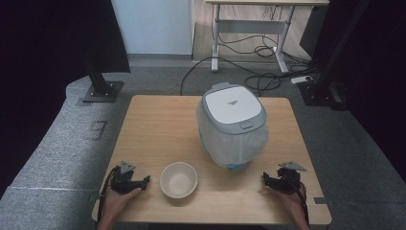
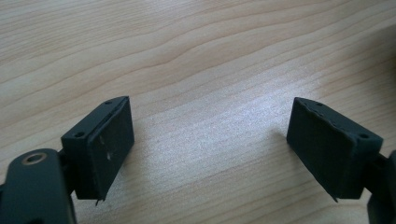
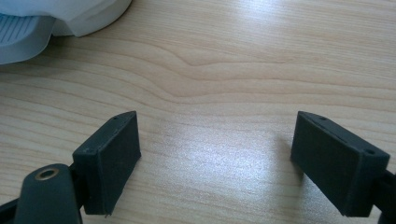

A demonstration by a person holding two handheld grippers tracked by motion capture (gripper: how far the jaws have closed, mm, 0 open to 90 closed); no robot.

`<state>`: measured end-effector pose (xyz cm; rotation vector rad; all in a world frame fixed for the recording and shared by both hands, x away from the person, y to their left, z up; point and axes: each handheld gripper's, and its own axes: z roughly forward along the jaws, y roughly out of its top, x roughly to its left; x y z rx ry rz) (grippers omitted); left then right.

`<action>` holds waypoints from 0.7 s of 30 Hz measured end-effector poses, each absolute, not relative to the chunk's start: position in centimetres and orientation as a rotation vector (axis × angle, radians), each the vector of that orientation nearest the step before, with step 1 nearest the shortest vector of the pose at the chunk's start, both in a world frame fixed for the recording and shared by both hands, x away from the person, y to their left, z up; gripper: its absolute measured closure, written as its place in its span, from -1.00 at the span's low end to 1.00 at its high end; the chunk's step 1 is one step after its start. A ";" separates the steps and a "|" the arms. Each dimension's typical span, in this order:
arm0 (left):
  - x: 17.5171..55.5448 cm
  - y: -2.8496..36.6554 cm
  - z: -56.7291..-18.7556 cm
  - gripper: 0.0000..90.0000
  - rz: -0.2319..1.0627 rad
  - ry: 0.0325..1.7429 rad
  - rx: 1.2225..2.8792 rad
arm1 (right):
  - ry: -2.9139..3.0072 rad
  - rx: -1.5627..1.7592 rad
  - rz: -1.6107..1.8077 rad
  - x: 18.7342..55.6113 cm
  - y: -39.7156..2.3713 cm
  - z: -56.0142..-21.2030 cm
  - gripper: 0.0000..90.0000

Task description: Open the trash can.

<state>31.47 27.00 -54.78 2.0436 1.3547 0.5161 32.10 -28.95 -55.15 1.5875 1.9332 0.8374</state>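
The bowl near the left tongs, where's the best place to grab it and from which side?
Probably the rim of the bowl on its left side, nearest the open left tongs. It stands upright and looks empty, so its thin lip is free all round: one jaw could go inside and one outside. Coming from the left keeps clear of the bin behind to the right.

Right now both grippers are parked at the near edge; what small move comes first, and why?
Probably bring the left gripper a little toward the bowl, which sits just beside it. Its fingers stand open over bare table, holding nothing. The right gripper is open too, and the lidded bin is shut.
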 end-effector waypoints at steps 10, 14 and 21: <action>31.5 26.9 -54.8 -0.66 0.517 1.354 2.045 | 1.938 1.561 0.944 31.7 -29.1 -54.1 -0.33; 31.5 27.0 -54.8 -0.66 0.518 1.352 2.043 | 1.937 1.526 1.025 31.1 -29.2 -53.2 -0.11; 31.6 26.9 -54.8 -0.68 0.515 1.349 2.048 | 1.923 1.455 1.131 30.5 -29.2 -51.9 0.27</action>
